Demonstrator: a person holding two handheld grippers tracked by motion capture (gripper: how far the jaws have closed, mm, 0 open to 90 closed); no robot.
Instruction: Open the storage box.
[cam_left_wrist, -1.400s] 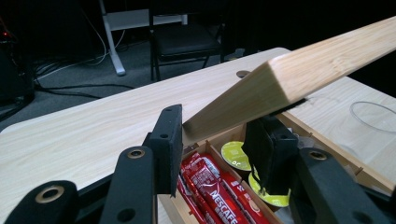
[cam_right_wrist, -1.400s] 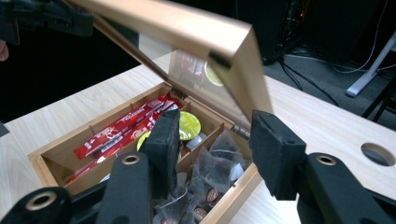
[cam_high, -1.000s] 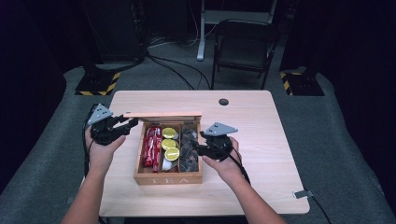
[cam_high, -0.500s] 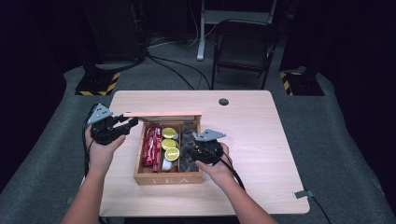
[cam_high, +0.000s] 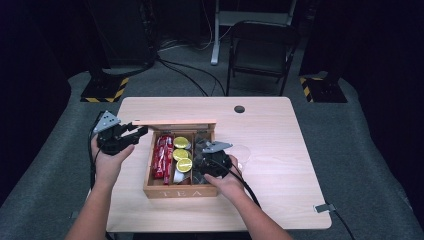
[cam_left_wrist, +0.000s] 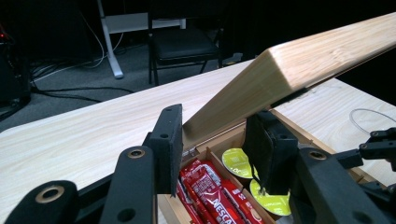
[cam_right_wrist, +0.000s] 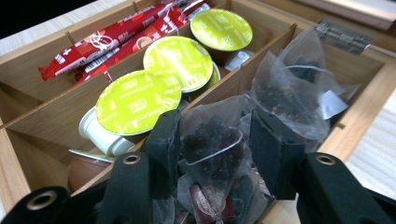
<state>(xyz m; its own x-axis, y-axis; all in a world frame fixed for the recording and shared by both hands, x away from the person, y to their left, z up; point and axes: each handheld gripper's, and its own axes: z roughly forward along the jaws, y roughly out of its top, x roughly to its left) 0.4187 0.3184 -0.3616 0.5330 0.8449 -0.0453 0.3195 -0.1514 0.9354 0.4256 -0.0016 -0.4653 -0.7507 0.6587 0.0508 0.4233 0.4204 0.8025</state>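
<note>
Wooden tea box (cam_high: 150, 186) sitting near the front edge of the table (cam_high: 280, 125), left of centre, lid (cam_high: 172, 122) propped up along the box's back edge. Left gripper (cam_high: 134, 134) clamped on the lid's left end, jaws tight on the wood either side in the left gripper view (cam_left_wrist: 215, 154), holding it open. Right gripper (cam_right_wrist: 210, 149) down in the right-hand compartment, jaws just been closing, half-narrowed around a pyramid tea bag (cam_right_wrist: 212, 149); pads flanking the mesh, looks barely touching, no firm pinch readable yet. More tea bags (cam_right_wrist: 299, 88) piled toward the back of the same compartment. Green-lidded capsules (cam_high: 182, 155) in the middle compartment, red stick sachets (cam_high: 162, 155) in the left one. Progress, judging by layout: box opened, lid secured, reach into the tea-bag compartment done. Left: finishing the squeeze, lifting the bag clear of the box wall, setting it down somewhere, probably lowering the lid. Clear round thing (cam_high: 242, 152) on the table just right of the box, unclear what.
</note>
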